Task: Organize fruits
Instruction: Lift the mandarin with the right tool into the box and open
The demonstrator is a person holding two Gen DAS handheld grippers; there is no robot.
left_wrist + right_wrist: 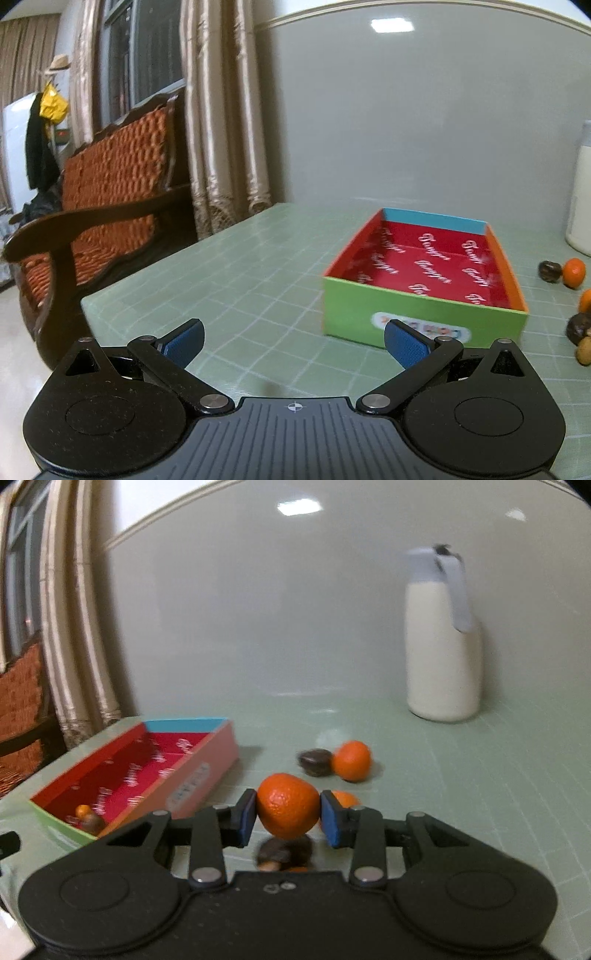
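Right gripper [289, 818] is clenched on a tangerine [288, 806], both blue pads pressed to its sides, the fruit held just right of the box [207, 760] and seemingly clear of the counter [480, 794]. Left gripper [293, 341] hangs released with nothing between its pads, just in front of the box's green front wall. Under the held tangerine lie a dark fruit [284, 851] and something brownish, blurred. Inside the box, in its near corner, sit a small orange fruit [83, 809] and a dark one [92, 822]; the rest of the red floor is bare. Farther right of the box, a dark fruit [315, 761] touches another tangerine [351, 760], and one more orange fruit peeks behind the right pad. Beyond stands a white bottle [443, 646]. Judging by this, sorting has barely begun, with several fruits left.
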